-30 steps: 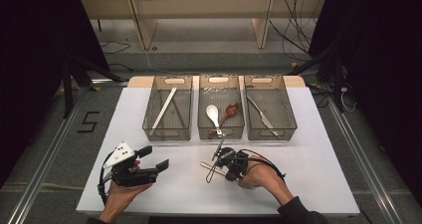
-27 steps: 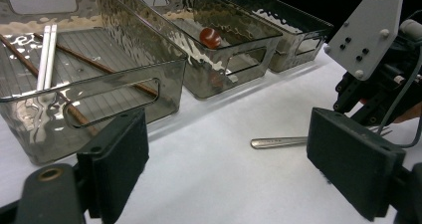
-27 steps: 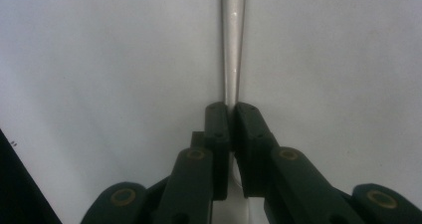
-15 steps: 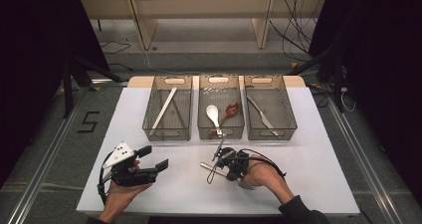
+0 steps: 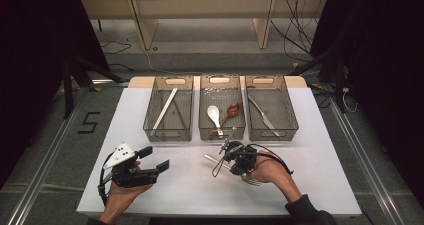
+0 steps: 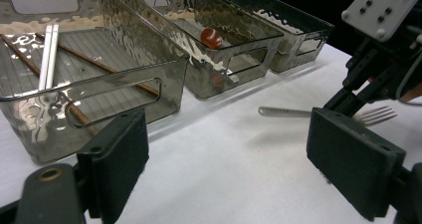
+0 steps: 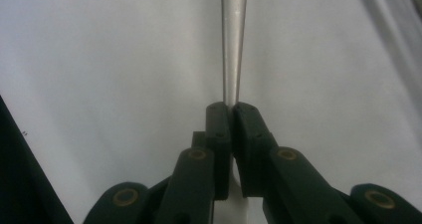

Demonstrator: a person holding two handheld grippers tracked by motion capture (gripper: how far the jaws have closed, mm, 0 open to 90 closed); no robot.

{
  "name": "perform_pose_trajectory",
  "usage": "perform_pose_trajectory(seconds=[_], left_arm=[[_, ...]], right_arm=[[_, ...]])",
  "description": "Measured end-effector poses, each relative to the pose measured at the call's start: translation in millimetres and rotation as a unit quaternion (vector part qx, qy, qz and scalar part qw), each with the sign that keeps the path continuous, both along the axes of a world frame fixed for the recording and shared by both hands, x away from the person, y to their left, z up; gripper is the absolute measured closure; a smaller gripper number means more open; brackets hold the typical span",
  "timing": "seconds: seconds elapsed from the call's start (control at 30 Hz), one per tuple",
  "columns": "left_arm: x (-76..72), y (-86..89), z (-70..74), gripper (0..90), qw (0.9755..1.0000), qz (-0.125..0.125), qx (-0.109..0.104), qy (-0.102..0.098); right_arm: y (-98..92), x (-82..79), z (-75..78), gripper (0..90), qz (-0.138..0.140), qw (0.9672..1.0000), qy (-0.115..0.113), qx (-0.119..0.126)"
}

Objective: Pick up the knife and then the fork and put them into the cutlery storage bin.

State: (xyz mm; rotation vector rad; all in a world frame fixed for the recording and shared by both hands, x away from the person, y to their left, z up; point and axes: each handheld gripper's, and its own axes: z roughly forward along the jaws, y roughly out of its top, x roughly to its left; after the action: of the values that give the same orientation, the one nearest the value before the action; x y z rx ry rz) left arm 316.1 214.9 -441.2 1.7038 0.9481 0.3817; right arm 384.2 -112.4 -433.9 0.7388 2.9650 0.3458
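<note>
A metal fork lies across the front middle of the white table, its handle to the left and its tines under the person's right hand. My right gripper is shut on it. In the right gripper view the two black jaws pinch the handle, which runs straight ahead from the right gripper. My left gripper is held at the front left with its jaws wide apart and nothing between them. The left gripper faces the fork and the right gripper.
Three clear bins stand in a row at the back of the table. The left bin holds white and brown chopsticks. In the middle bin lie a white spoon and a red-brown spoon. The right bin holds a knife.
</note>
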Motion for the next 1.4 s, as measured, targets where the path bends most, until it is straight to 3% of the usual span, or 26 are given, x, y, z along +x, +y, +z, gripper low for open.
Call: perform_pose_trajectory(seconds=[0.4, 0.8, 1.4], left_arm=[[0.1, -0.2, -0.4, 16.3, 1.0, 0.001, -0.001, 0.0], [0.4, -0.3, -0.9, 16.3, 1.0, 0.002, 0.001, 0.001], [0.5, -0.2, -1.3, 16.3, 1.0, 0.003, 0.0, -0.001]], right_arm=[[-19.7, 7.4, 17.9, 85.7, -0.03, 0.9989, -0.019, 0.032], [-36.7, 13.6, 33.6, 85.7, -0.06, 0.9957, -0.037, 0.06], [-60.3, 25.6, 44.6, 85.7, -0.093, 0.9915, -0.049, 0.077]])
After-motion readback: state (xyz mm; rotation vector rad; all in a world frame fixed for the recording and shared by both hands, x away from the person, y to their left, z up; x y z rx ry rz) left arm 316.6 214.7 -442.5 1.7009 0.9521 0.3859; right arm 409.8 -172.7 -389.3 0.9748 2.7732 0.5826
